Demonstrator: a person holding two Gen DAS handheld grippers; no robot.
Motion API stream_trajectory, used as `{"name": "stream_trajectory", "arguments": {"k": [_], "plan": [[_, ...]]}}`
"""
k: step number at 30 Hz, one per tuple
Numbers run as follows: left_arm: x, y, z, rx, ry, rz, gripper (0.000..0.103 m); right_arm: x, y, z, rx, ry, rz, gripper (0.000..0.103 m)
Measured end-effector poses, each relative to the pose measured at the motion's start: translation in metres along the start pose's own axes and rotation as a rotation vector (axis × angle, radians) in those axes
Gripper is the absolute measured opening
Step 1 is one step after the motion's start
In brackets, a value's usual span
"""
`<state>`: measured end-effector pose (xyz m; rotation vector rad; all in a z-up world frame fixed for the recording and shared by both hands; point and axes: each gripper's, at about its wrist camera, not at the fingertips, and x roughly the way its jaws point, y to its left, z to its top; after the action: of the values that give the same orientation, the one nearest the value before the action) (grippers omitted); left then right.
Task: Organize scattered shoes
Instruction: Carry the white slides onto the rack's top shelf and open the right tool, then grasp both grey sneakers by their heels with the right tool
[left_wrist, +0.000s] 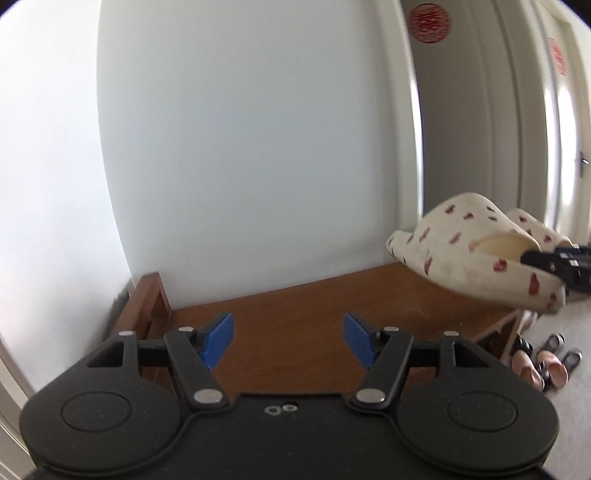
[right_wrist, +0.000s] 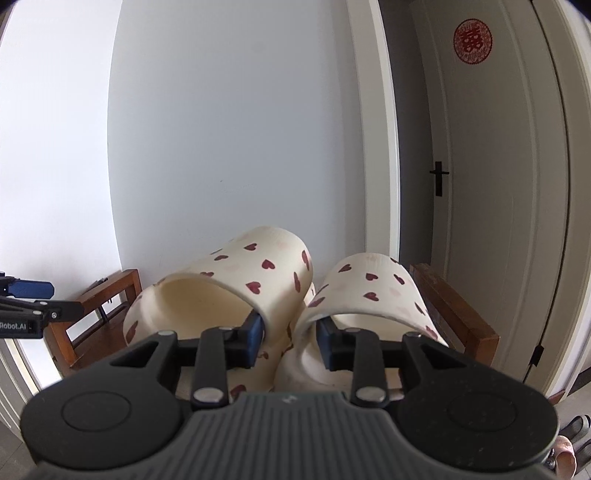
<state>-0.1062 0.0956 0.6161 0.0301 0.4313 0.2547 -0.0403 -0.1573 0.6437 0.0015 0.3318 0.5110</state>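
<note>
Above the wooden shoe rack (left_wrist: 303, 317), the right gripper (right_wrist: 290, 338) carries a pair of cream slippers with red hearts (right_wrist: 258, 288), held side by side. Its jaws are clenched on the two inner walls of the pair, one blue pad inside each slipper's opening, so both hang from a single pinch. From the left wrist view the pair (left_wrist: 476, 254) floats over the right end of the rack's brown surface, tilted, with no part clearly touching the wood. The left gripper (left_wrist: 289, 341) hovers over the middle of the rack, jaws spread wide and holding nothing.

More shoes (left_wrist: 543, 360) lie on the floor just past the right end of the rack.

The main risk, as I judge it, is the grip itself: two soft walls squeezed together can slide against each other, and one slipper could drop out if the gripper tips or jolts. Because the pair hangs close to the rack's right edge, a release made too far out could let a slipper roll off onto the floor shoes. Lowering at this tilt could also land a toe first and flip it.
</note>
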Motion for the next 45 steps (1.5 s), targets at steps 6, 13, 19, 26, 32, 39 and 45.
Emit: {"name": "stream_trajectory", "arguments": {"k": [6, 13, 19, 26, 32, 39, 45], "plan": [[0.047, -0.035, 0.001, -0.129, 0.084, 0.107, 0.066, 0.055, -0.044, 0.001, -0.003, 0.098, 0.112, 0.036], [0.079, -0.078, 0.013, -0.116, 0.094, 0.180, 0.066, 0.103, -0.074, -0.026, -0.102, 0.147, 0.186, 0.036], [0.104, -0.091, 0.015, -0.137, 0.129, 0.205, 0.066, 0.142, -0.099, -0.035, -0.079, 0.166, 0.164, 0.038], [0.111, -0.095, 0.004, -0.128, 0.160, 0.205, 0.066, 0.191, -0.106, -0.064, 0.013, 0.240, 0.096, 0.044], [0.110, -0.086, -0.010, -0.140, 0.190, 0.223, 0.066, 0.214, -0.104, -0.059, 0.067, 0.257, 0.061, 0.059], [0.087, -0.063, -0.032, -0.172, 0.199, 0.256, 0.066, 0.158, -0.105, -0.070, 0.130, 0.226, 0.059, 0.099], [0.048, -0.037, -0.071, -0.187, 0.223, 0.316, 0.068, 0.061, -0.099, -0.114, 0.193, 0.253, 0.119, 0.102]]}}
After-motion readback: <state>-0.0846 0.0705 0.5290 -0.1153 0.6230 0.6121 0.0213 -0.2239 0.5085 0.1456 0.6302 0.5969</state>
